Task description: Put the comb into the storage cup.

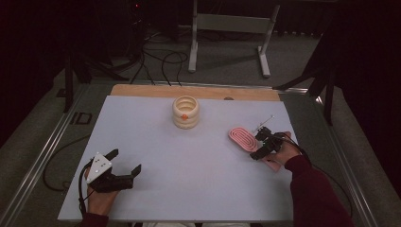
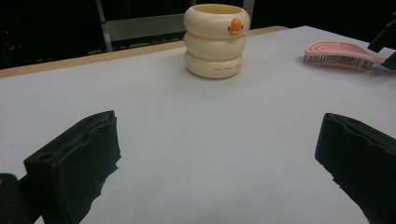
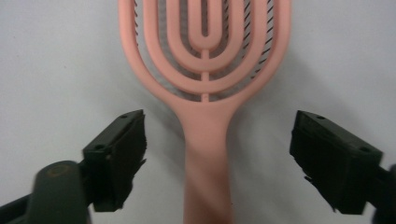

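**Approach to the hairbrush handle — grasp not yet made**

Left gripper (image 1: 126, 165): it rests low over the near-left part of the white table (image 1: 189, 179), held by the person's left hand (image 1: 97, 196). In the left gripper view its two black jaws stand wide apart with nothing but bare table between them; it holds nothing and points towards the far side.

Centre: a cream ribbed cup (image 1: 185, 112) with a small orange mark on its side stands upright near the far edge, well apart from both grippers. From above, its inside looks empty, though the bottom is too dark to be certain.

Right: a pink hairbrush (image 3: 205, 70) lies flat on the table, bristles down, with its slotted head towards the cup and its handle towards the person. The right gripper (image 1: 265, 144) hangs over the handle end. In the right gripper view the jaws straddle the handle — one on each side, both clear of it, with table showing in the gaps. They are open most of the way and grip nothing.

Progress, as a judgement: the work in hand appears to be picking up the brush, possibly to stand it in the cup. The approach and alignment look done. Closing on the handle, lifting and carrying are all left. Nothing has been placed.
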Action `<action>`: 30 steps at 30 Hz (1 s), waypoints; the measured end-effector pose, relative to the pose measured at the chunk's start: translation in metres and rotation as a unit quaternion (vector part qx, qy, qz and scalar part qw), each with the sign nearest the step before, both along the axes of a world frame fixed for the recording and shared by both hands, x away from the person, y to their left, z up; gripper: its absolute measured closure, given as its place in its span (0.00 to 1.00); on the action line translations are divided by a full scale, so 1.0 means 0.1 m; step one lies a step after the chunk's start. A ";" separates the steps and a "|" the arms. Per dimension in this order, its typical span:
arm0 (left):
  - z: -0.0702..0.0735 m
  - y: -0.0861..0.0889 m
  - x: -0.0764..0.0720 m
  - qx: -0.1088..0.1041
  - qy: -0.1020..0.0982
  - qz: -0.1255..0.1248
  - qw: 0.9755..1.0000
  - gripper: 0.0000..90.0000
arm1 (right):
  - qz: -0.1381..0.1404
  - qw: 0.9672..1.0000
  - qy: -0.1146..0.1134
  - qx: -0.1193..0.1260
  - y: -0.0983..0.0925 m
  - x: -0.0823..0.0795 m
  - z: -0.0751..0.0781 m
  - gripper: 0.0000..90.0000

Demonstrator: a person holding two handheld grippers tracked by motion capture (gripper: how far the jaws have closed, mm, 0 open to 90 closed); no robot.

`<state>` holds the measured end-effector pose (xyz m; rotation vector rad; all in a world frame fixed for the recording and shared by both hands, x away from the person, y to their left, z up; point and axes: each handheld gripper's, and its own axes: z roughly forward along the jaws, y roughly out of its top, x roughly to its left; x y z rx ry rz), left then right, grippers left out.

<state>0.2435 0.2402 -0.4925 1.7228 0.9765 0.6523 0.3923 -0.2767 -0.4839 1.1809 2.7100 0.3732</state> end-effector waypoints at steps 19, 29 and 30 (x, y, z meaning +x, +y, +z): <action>0.00 0.00 0.00 0.001 0.001 0.000 1.000 0.00 | 0.022 0.999 0.047 -0.005 0.04 0.02 -0.07 0.65; 0.00 0.00 0.00 0.002 0.002 0.000 1.000 0.00 | 0.016 0.999 0.047 -0.005 0.03 0.05 -0.08 0.75; 0.00 0.00 0.00 0.002 0.002 0.000 1.000 0.00 | 0.017 0.999 0.048 -0.009 0.03 0.05 -0.07 0.75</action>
